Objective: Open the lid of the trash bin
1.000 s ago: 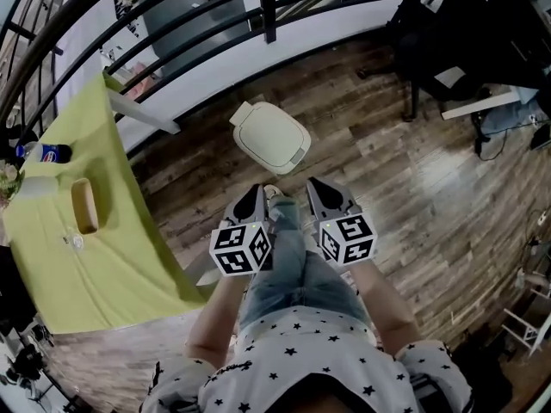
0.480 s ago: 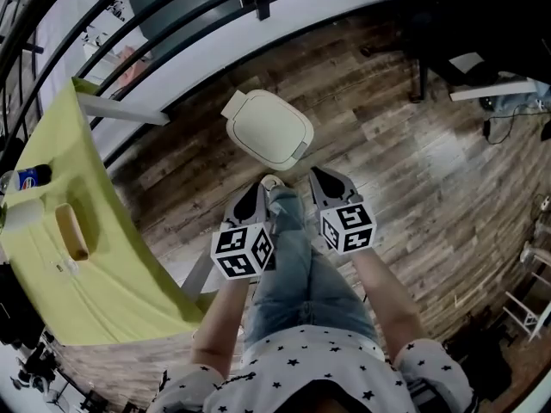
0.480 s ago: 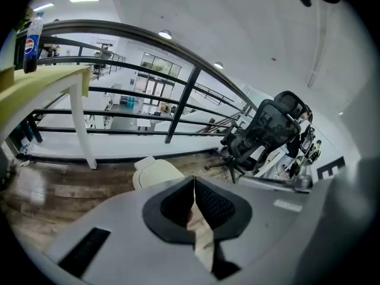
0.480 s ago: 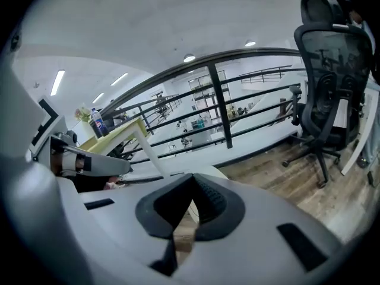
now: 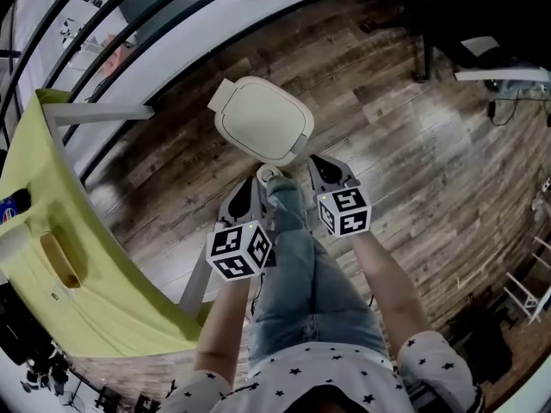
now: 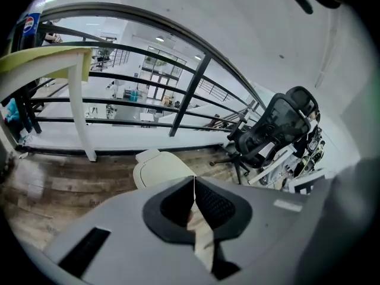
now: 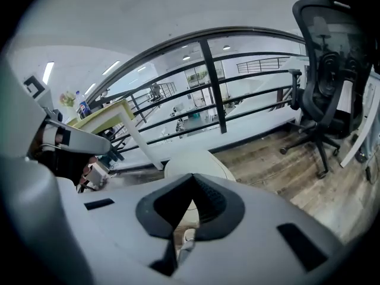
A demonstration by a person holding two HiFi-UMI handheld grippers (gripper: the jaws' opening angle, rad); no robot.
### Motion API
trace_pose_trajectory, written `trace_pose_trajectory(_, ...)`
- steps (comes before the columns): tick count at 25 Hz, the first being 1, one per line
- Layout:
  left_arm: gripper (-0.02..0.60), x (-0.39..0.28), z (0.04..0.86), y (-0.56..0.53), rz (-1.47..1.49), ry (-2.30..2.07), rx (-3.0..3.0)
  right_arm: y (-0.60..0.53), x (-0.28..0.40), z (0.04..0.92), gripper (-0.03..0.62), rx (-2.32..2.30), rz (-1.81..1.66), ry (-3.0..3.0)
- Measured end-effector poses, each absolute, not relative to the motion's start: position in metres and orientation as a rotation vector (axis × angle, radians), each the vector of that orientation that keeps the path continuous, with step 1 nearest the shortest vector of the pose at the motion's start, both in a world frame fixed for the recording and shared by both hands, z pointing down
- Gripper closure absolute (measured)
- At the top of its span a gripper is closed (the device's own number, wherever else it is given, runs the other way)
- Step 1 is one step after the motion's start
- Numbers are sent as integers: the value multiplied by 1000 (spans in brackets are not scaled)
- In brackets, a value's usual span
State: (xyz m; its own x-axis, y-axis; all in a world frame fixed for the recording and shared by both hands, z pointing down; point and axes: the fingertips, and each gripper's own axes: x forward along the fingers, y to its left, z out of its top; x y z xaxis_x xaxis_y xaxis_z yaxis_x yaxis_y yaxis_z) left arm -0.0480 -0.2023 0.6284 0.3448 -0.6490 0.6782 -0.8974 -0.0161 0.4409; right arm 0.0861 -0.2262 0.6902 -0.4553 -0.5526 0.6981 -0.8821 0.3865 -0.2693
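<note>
The trash bin (image 5: 263, 131) stands on the wood floor, cream-coloured, with its lid down and a grey tab at its near right corner. It also shows just beyond the jaws as the bin (image 6: 155, 167) and the bin (image 7: 191, 161). My left gripper (image 5: 248, 188) is held just short of the bin's near edge, jaws pressed together with nothing between them. My right gripper (image 5: 325, 165) hovers beside the bin's near right corner, also shut and empty. The person's shoe (image 5: 269, 175) reaches the bin's base between the two grippers.
A yellow-green table (image 5: 60, 317) with a white leg (image 5: 99, 112) stands to the left, bearing a wooden tray (image 5: 53, 260) and a bottle (image 5: 12, 203). A black railing (image 5: 146, 15) runs behind the bin. An office chair (image 7: 330, 58) stands to the right.
The person has stepped toward the bin, which now looks larger and closer. Both grippers have come up to its near edge and stayed shut.
</note>
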Motion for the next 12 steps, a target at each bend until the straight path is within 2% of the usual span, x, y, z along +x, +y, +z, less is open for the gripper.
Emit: trace_pose_trajectory(12,566,-53,685,-208,400,-1349,1699,-230,86,791,600,1173,890,-2017)
